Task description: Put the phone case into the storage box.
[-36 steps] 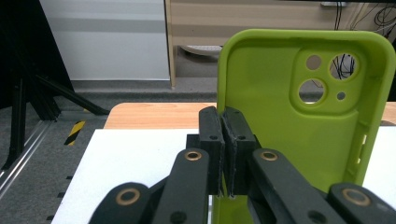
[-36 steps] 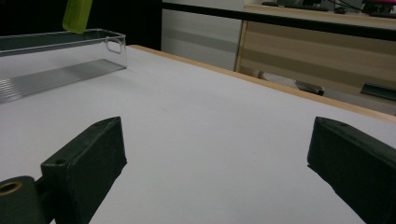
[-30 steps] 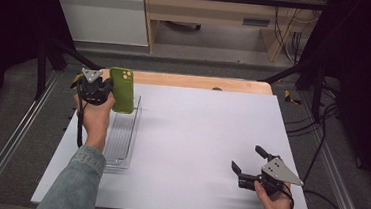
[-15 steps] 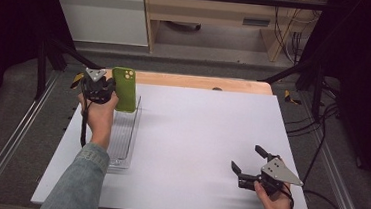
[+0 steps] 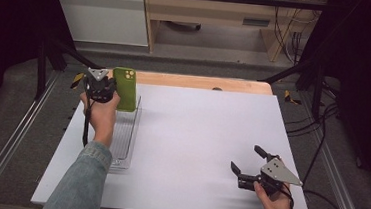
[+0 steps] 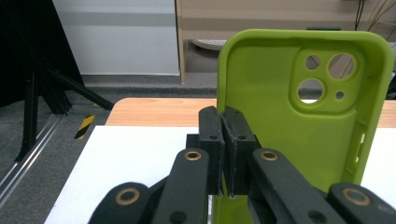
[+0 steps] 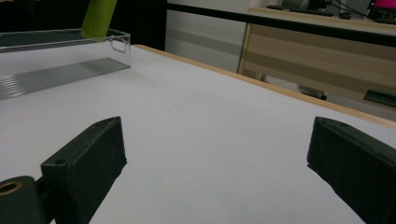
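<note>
A lime-green phone case [image 5: 124,88] stands upright over the far end of a clear plastic tray [image 5: 124,140] at the table's left. My left gripper [image 5: 108,89] is shut on the case's left edge. In the left gripper view the two black pads [image 6: 212,135] pinch that edge, and the case [image 6: 299,140] shows its inside with the camera cut-outs at the top. My right gripper [image 5: 246,158] rests low near the front right of the white table, jaws wide open with nothing between them [image 7: 219,154]. From there the case [image 7: 98,16] is seen far off above the tray [image 7: 116,44].
The white tabletop [image 5: 206,131] has a wooden strip [image 5: 200,82] along its far edge. Metal rails run down both sides of the table, and cables trail at the right. Shelving and a cabinet stand beyond the table.
The left hand and the green case have edged very slightly to the right over the tray. The right hand has stayed put.
</note>
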`<state>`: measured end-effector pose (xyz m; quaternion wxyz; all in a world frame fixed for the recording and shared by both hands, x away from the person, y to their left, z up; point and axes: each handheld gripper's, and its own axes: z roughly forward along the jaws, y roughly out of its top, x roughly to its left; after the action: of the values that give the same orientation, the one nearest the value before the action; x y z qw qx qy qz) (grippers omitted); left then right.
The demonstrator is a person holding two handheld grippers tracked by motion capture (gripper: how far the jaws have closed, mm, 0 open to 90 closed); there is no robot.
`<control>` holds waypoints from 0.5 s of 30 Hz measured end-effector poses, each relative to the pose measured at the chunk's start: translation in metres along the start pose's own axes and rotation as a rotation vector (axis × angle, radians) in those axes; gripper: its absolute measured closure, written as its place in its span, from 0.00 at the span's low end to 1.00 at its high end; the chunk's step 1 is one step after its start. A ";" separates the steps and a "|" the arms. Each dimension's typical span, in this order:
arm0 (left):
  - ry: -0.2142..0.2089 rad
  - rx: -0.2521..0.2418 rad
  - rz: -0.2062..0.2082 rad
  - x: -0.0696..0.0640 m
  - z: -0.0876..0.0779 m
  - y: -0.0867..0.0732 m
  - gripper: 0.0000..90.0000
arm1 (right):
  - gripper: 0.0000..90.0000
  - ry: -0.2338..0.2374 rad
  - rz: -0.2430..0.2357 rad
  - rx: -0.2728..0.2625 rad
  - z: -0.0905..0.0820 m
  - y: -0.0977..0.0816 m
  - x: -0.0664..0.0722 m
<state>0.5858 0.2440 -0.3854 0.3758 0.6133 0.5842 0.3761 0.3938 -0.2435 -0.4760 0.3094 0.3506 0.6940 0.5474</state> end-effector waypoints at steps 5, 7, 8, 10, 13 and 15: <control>0.002 0.008 0.001 0.000 0.003 -0.002 0.97 | 0.05 0.001 0.000 -0.001 0.000 0.000 0.000; 0.006 0.009 0.008 -0.001 0.003 -0.003 0.97 | 0.05 0.002 0.000 -0.001 0.000 0.000 0.000; 0.006 0.013 0.011 -0.001 0.003 -0.003 0.97 | 0.05 0.002 -0.001 -0.002 0.000 0.000 0.000; 0.008 0.017 0.010 0.000 0.005 -0.004 0.97 | 0.05 0.003 0.000 -0.002 0.000 0.000 0.000; 0.009 0.021 0.009 -0.001 0.006 -0.006 0.97 | 0.05 0.001 -0.001 -0.008 -0.001 0.000 0.000; 0.009 0.024 0.010 -0.001 0.008 -0.007 0.97 | 0.05 0.000 0.001 -0.010 -0.001 0.001 -0.001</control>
<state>0.5899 0.2428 -0.3947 0.3639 0.6188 0.5873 0.3739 0.3933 -0.2446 -0.4752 0.3108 0.3493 0.6911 0.5512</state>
